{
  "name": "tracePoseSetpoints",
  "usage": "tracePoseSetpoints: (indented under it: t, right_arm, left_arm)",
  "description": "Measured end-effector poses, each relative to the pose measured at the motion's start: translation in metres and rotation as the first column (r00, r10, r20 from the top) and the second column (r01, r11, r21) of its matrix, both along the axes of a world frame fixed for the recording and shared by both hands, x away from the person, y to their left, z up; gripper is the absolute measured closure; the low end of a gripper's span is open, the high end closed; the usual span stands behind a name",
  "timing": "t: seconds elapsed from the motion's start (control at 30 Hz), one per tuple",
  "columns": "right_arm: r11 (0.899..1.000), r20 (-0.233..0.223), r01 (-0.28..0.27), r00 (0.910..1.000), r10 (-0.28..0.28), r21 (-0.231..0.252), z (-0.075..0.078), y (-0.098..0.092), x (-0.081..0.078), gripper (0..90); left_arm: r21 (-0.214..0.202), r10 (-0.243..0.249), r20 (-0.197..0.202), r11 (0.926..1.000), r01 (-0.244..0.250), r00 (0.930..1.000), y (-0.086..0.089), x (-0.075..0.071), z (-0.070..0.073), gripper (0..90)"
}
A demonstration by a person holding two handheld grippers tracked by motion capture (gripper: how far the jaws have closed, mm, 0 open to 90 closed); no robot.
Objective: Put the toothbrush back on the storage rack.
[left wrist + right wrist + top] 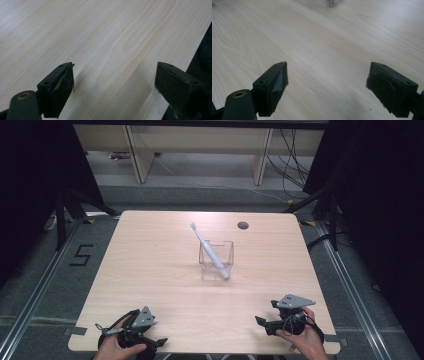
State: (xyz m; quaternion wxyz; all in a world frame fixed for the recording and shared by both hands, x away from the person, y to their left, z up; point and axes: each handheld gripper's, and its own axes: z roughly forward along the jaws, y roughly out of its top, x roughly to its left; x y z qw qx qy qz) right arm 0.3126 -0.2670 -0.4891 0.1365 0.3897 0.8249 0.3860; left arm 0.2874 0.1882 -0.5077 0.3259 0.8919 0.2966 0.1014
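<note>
A clear square plastic cup [216, 259] stands near the middle of the light wood table [150, 270]. A white toothbrush [209, 249] leans in it, head up toward the far left. The cup's base [328, 2] shows at the top edge of the right gripper view. My left gripper [161, 341] rests at the near left edge, held by a hand; its jaws stand wide apart over bare wood [115, 77]. My right gripper [259, 321] sits at the near right, pointing left, jaws wide apart with nothing between them [327, 80].
A small dark round hole [243, 225] lies in the table top at the far right. The table's near edge runs close beside the left gripper. Beyond the table are wooden furniture legs [140, 160], cables and dark curtains.
</note>
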Motion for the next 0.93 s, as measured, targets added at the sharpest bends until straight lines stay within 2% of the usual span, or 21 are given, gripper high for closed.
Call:
tracePoseSetpoints:
  t: [0.1,0.17,0.3,0.33,0.5,0.53,0.6,0.63,0.7,0.87,0.93]
  right_arm:
    - [1.000,-0.001,0.005,1.0000,-0.005,0.006,-0.001,0.000,-0.002,17.3]
    - [1.000,-0.003,-0.007,1.0000,0.007,-0.012,-0.002,-0.003,-0.003,17.3]
    - [1.000,-0.009,0.011,0.9999,-0.011,-0.013,-0.002,-0.006,-0.007,17.4]
    - [1.000,-0.028,0.012,0.9995,-0.013,-0.010,-0.002,-0.006,-0.008,17.4]
    - [1.000,-0.003,0.010,0.9999,-0.010,-0.016,-0.003,-0.009,-0.009,17.4]
    - [1.000,-0.033,0.022,0.9992,-0.022,-0.009,-0.003,-0.008,-0.012,17.4]
    - [1.000,-0.030,0.012,0.9995,-0.012,-0.014,-0.003,-0.009,-0.011,17.4]
    - [1.000,-0.014,0.011,0.9998,-0.011,-0.023,-0.004,-0.009,-0.011,17.4]
    - [1.000,-0.022,-0.002,0.9998,0.001,-0.010,-0.005,-0.009,-0.011,17.4]
    - [1.000,-0.013,0.010,0.9999,-0.011,-0.022,-0.004,-0.010,-0.013,17.4]
    - [1.000,-0.043,0.018,0.9989,-0.018,0.001,-0.004,-0.010,-0.015,17.4]
  left_arm:
    - [-0.002,0.005,-0.003,1.0000,-0.005,1.0000,0.000,0.000,0.000,15.2]
    - [-0.003,0.005,-0.003,1.0000,-0.005,1.0000,0.000,0.000,0.000,15.2]
    - [-0.006,0.009,-0.002,0.9999,-0.009,1.0000,0.000,0.000,0.000,15.1]
    - [-0.006,0.009,-0.001,0.9999,-0.009,1.0000,0.000,0.000,0.000,15.1]
    - [-0.007,0.011,-0.001,0.9999,-0.011,0.9999,0.000,0.000,0.000,15.2]
    - [-0.009,0.013,0.001,0.9999,-0.013,0.9999,0.000,0.000,0.000,15.2]
    - [-0.010,0.013,0.001,0.9999,-0.013,0.9999,0.000,0.001,0.000,15.1]
    - [-0.010,0.012,0.001,0.9999,-0.012,0.9999,0.000,0.000,0.000,15.1]
    - [-0.014,0.014,0.001,0.9998,-0.014,0.9999,0.000,0.000,0.000,15.2]
    - [-0.011,0.012,0.002,0.9999,-0.012,0.9999,0.001,0.001,0.000,15.2]
    - [-0.009,0.009,0.001,0.9999,-0.009,1.0000,0.001,0.001,0.000,15.1]
